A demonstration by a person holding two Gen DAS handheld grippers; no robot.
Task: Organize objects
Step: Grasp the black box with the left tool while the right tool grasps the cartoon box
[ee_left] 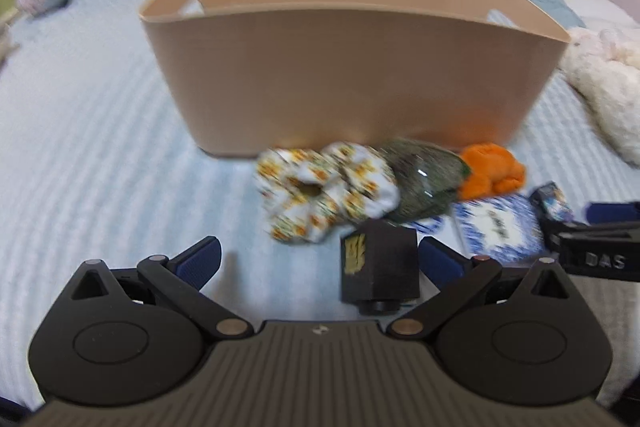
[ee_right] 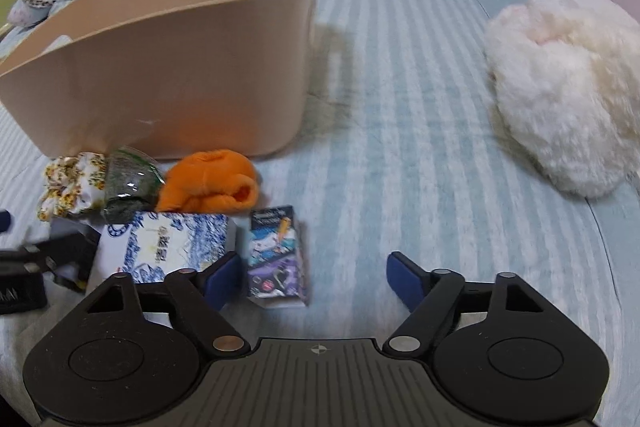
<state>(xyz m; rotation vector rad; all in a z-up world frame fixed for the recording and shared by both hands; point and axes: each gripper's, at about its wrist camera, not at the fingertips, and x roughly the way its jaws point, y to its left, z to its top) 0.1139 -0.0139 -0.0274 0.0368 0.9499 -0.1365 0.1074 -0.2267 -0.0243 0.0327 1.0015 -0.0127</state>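
Bedspread point(ee_right: 400, 147): upright black box point(ee_left: 378, 267) (logo leftward)

The tub point(ee_left: 352, 75) looks like smooth, matt beige plastic. The bedspread point(ee_right: 400, 167) is ribbed pale-blue cloth, the scrunchie point(ee_left: 320, 195) printed fabric, the plush toy point(ee_right: 568, 99) fluffy and white. The small box point(ee_right: 276, 255) is glossy printed card.

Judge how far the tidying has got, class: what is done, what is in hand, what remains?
Done: nothing visibly; the bin interior is hidden. In hand: the left gripper is open around the black box, not yet closed; the right gripper is open near the small card box. Left: floral scrunchie, green packet, orange cloth and blue-white box, all on the bed before the bin.
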